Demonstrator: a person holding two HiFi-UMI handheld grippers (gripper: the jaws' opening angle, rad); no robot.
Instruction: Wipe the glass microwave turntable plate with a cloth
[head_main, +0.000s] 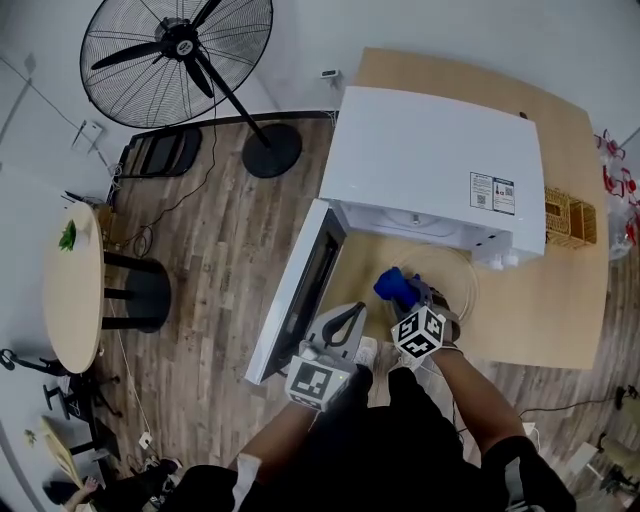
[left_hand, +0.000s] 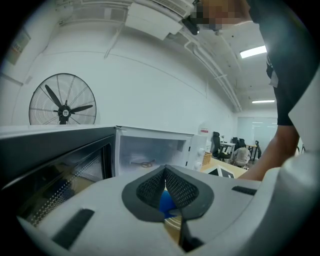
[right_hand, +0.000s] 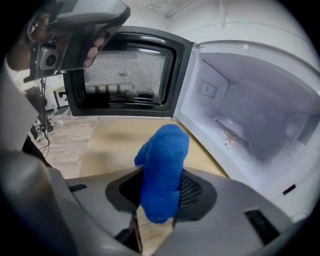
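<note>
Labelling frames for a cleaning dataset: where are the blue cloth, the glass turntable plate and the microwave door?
blue cloth (right_hand: 162, 170), right gripper view, middle of the bunched fabric.
glass turntable plate (head_main: 458, 278), head view, bare part near its right rim.
microwave door (right_hand: 127, 75), right gripper view, its mesh window.

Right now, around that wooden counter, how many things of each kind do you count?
Microwave: 1
Glass plate: 1
Blue cloth: 1
Wicker basket: 1
Grippers: 2 (left gripper, right gripper)
Total: 6
</note>
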